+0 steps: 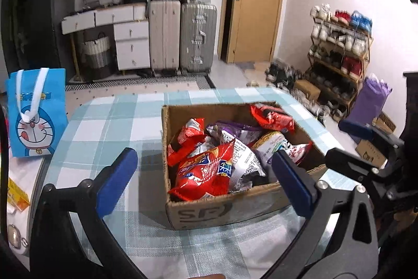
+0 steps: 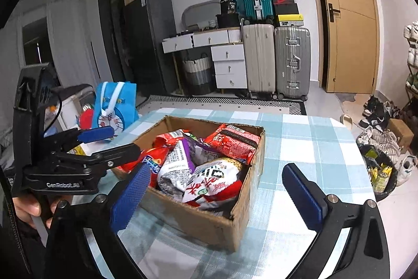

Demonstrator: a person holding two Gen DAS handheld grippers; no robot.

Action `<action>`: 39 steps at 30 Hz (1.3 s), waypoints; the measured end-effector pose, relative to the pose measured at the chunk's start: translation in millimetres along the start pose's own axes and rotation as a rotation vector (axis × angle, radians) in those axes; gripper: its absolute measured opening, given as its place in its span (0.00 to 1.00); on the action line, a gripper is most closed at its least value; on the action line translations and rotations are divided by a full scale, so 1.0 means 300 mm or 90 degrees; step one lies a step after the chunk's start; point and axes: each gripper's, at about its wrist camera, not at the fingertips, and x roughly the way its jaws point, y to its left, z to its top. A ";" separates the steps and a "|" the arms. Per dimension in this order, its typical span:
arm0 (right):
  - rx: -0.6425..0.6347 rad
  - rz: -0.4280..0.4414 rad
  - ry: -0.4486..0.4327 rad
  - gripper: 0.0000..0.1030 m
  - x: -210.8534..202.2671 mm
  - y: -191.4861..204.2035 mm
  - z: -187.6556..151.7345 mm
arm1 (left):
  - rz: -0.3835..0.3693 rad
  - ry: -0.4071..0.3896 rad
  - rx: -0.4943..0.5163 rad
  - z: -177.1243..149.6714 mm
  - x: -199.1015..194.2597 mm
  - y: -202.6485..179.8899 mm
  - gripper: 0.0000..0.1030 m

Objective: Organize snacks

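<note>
An open cardboard box (image 1: 198, 213) sits on the blue-and-white checked table (image 1: 109, 122). It holds several snack bags, among them a red bag (image 1: 203, 174) at the front, a purple one (image 1: 235, 131) and a white one (image 2: 211, 179). My left gripper (image 1: 206, 174) is open and empty, its fingers either side of the box's near-left corner. My right gripper (image 2: 214, 190) is open and empty just before the box (image 2: 209, 226). The right gripper also shows at the right in the left wrist view (image 1: 365, 143), and the left gripper at the left in the right wrist view (image 2: 104, 143).
A blue Doraemon bag (image 1: 36, 111) stands at the table's left edge. A yellow packet (image 1: 17, 198) lies further left. Beyond the table are suitcases (image 1: 183, 35), a drawer unit, a door and a shoe rack (image 1: 339, 51). A bin (image 2: 378, 171) stands on the floor at right.
</note>
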 end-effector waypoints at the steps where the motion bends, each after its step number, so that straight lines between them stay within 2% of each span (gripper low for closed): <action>1: 0.003 0.005 -0.004 0.99 -0.011 -0.001 -0.009 | -0.003 -0.012 -0.005 -0.011 -0.022 0.011 1.00; 7: 0.001 0.003 -0.013 0.99 -0.048 0.022 -0.060 | -0.012 -0.035 -0.017 -0.076 -0.125 0.039 1.00; 14: -0.010 0.026 -0.015 1.00 -0.074 0.059 -0.126 | -0.009 -0.049 -0.021 -0.152 -0.222 0.043 1.00; 26: -0.033 0.032 -0.048 1.00 -0.141 0.113 -0.213 | -0.003 -0.038 -0.012 -0.273 -0.237 0.039 1.00; 30: -0.031 0.031 -0.058 1.00 -0.152 0.112 -0.233 | 0.021 -0.051 -0.014 -0.301 -0.247 0.053 1.00; 39: -0.031 0.018 -0.073 1.00 -0.158 0.108 -0.260 | 0.029 -0.073 -0.015 -0.344 -0.246 0.063 1.00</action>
